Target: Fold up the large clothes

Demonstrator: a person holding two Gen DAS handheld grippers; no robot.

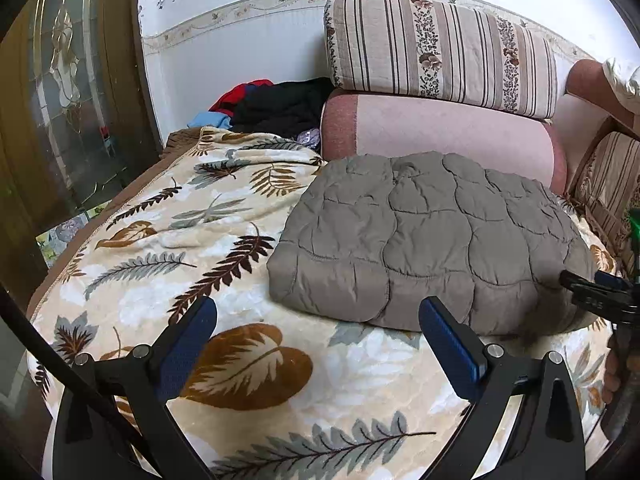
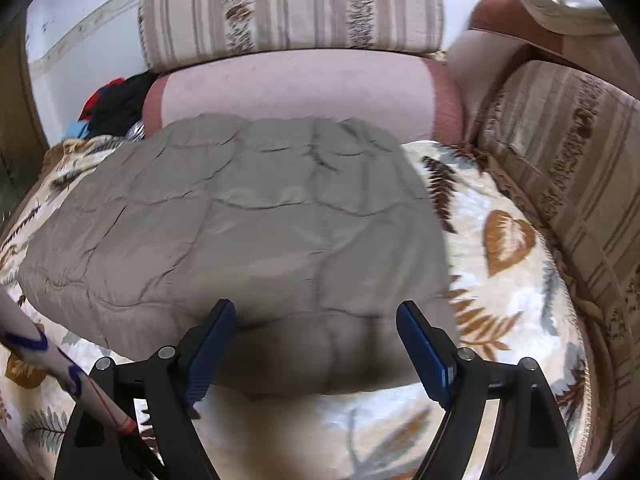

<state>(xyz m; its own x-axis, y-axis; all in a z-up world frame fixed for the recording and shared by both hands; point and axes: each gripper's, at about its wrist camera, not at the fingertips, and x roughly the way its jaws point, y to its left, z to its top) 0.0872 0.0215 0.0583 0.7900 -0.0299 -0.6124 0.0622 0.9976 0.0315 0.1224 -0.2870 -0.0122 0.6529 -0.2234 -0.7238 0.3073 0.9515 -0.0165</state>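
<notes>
A grey quilted padded garment (image 1: 432, 236) lies folded into a thick rectangular bundle on the leaf-patterned blanket (image 1: 208, 240). It also shows in the right wrist view (image 2: 256, 224), which is blurred. My left gripper (image 1: 318, 314) is open and empty, just in front of the bundle's near left corner. My right gripper (image 2: 316, 312) is open, its jaws either side of the bundle's near edge and holding nothing. The right gripper also shows at the right edge of the left wrist view (image 1: 592, 286), by the bundle's right side.
A pink bolster (image 1: 440, 132) and a striped floral cushion (image 1: 440, 48) lie behind the bundle against the wall. A pile of black, red and blue clothes (image 1: 272, 108) sits at the back left. Another striped cushion (image 2: 568, 184) lines the right side. A wooden glass-panel door (image 1: 72, 92) stands on the left.
</notes>
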